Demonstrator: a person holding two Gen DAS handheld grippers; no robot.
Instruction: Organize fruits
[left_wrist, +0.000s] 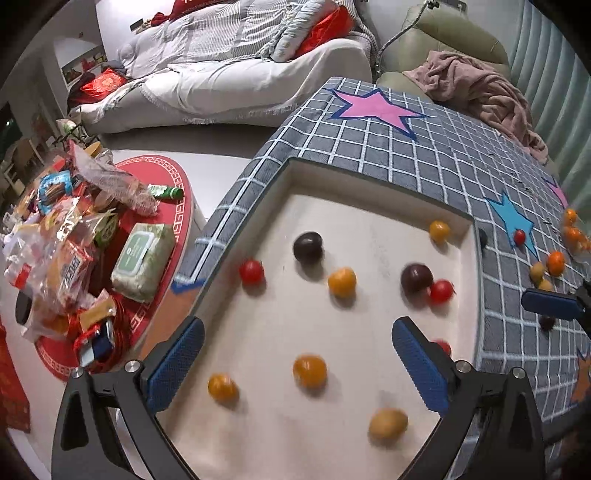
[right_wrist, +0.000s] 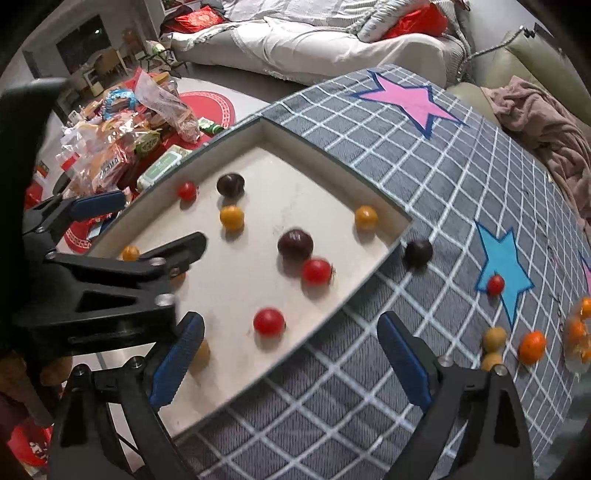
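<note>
A white tray (left_wrist: 369, 192) (right_wrist: 325, 158) lies on a grey grid rug. It holds several small round fruits: red tomatoes (left_wrist: 251, 271) (right_wrist: 269, 321), dark plums (left_wrist: 308, 246) (right_wrist: 295, 244) and orange-yellow fruits (left_wrist: 309, 370) (right_wrist: 231, 217). My left gripper (left_wrist: 299, 365) is open and empty above the tray. It also shows in the right wrist view (right_wrist: 147, 221). My right gripper (right_wrist: 291, 365) is open and empty over the tray's near right edge. More fruits lie loose on the rug: a plum (right_wrist: 418, 252), a red tomato (right_wrist: 495, 284) and an orange one (right_wrist: 532, 347).
A round red table (left_wrist: 162, 206) piled with snack bags (left_wrist: 62, 258) stands left of the tray. A white sofa (left_wrist: 229, 81) with bedding is behind. A pink blanket (left_wrist: 480, 92) lies on a green chair at the back right. A clear bag of oranges (right_wrist: 580, 332) sits far right.
</note>
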